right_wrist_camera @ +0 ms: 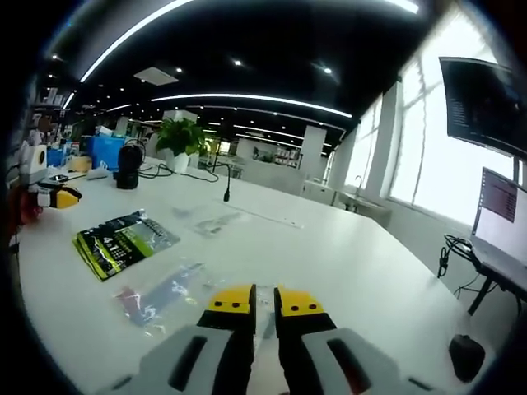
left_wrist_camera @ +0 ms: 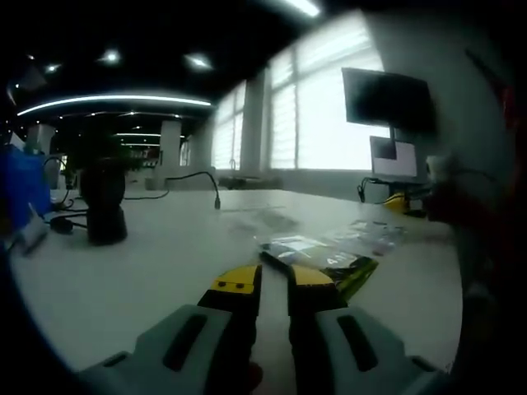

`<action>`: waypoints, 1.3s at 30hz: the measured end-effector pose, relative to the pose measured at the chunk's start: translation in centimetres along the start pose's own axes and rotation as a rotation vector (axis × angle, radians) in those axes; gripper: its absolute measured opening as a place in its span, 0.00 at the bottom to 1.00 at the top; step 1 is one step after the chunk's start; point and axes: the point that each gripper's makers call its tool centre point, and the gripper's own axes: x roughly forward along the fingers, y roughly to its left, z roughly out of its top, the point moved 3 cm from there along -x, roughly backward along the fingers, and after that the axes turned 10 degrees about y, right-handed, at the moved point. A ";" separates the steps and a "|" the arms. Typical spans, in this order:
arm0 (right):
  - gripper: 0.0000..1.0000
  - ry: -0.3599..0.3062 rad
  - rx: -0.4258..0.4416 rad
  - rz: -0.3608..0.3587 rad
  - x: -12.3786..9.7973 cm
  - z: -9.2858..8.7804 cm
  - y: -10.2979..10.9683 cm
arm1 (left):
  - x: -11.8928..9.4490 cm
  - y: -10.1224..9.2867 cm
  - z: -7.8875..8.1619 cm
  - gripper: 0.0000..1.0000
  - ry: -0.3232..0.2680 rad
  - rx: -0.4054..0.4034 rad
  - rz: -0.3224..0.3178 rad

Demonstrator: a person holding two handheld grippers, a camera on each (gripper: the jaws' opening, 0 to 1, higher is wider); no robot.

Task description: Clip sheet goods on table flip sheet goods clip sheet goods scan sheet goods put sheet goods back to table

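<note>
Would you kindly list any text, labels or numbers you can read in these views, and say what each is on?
None can be read.
Yellow-and-black packet: printing too blurred to read.
Clear packet: label too small.
Wall screen: lines of text, illegible.
Lower screen: text too small.

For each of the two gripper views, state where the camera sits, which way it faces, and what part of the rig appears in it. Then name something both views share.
Left gripper view: rides the left gripper, low over the white table, facing the green-yellow packet and bright windows; its own yellow-tipped jaws show, nearly closed.
Right gripper view: rides the right gripper, facing along the table toward a potted plant; its own jaws show, with the left gripper at the left edge.
Shared: the table, the green-yellow packet, the clear packet.
</note>
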 end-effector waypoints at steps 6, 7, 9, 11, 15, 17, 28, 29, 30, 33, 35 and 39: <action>0.06 0.005 -0.006 0.003 0.3 0.1 -0.1 | 0.0 0.0 0.0 0.06 0.001 0.002 0.000; 0.06 0.006 -0.006 0.003 0.4 0.1 -0.1 | 0.0 0.0 0.0 0.06 0.002 0.002 0.000; 0.06 0.007 -0.006 0.002 0.4 0.1 -0.2 | 0.0 0.0 0.0 0.06 0.001 0.002 -0.001; 0.06 0.009 -0.006 0.001 0.5 0.1 -0.3 | 0.0 0.0 0.0 0.06 0.001 0.002 -0.002; 0.06 0.009 -0.008 -0.002 0.5 0.1 -0.4 | 0.0 -0.1 0.0 0.06 0.003 0.004 -0.002; 0.06 0.010 -0.007 -0.004 0.4 0.2 -0.4 | 0.0 -0.1 -0.1 0.06 0.004 0.005 -0.002; 0.07 0.007 -0.009 -0.006 0.6 0.5 -0.7 | 0.0 -0.1 -0.1 0.06 0.003 0.004 -0.001; 0.07 0.008 -0.010 -0.007 0.6 0.4 -0.7 | 0.0 0.0 -0.1 0.06 0.004 0.004 -0.001; 0.07 0.008 -0.010 -0.006 0.6 0.4 -0.7 | 0.0 0.0 -0.1 0.06 0.004 0.005 -0.001; 0.07 0.008 -0.011 -0.007 0.6 0.5 -0.7 | 0.0 0.0 -0.1 0.06 0.004 0.005 -0.001; 0.07 0.006 -0.009 -0.008 0.5 0.7 -0.7 | 0.0 0.0 -0.1 0.06 0.004 0.005 -0.001; 0.07 0.003 -0.011 -0.009 0.4 0.8 -0.5 | 0.1 0.3 -0.1 0.06 0.003 0.003 -0.002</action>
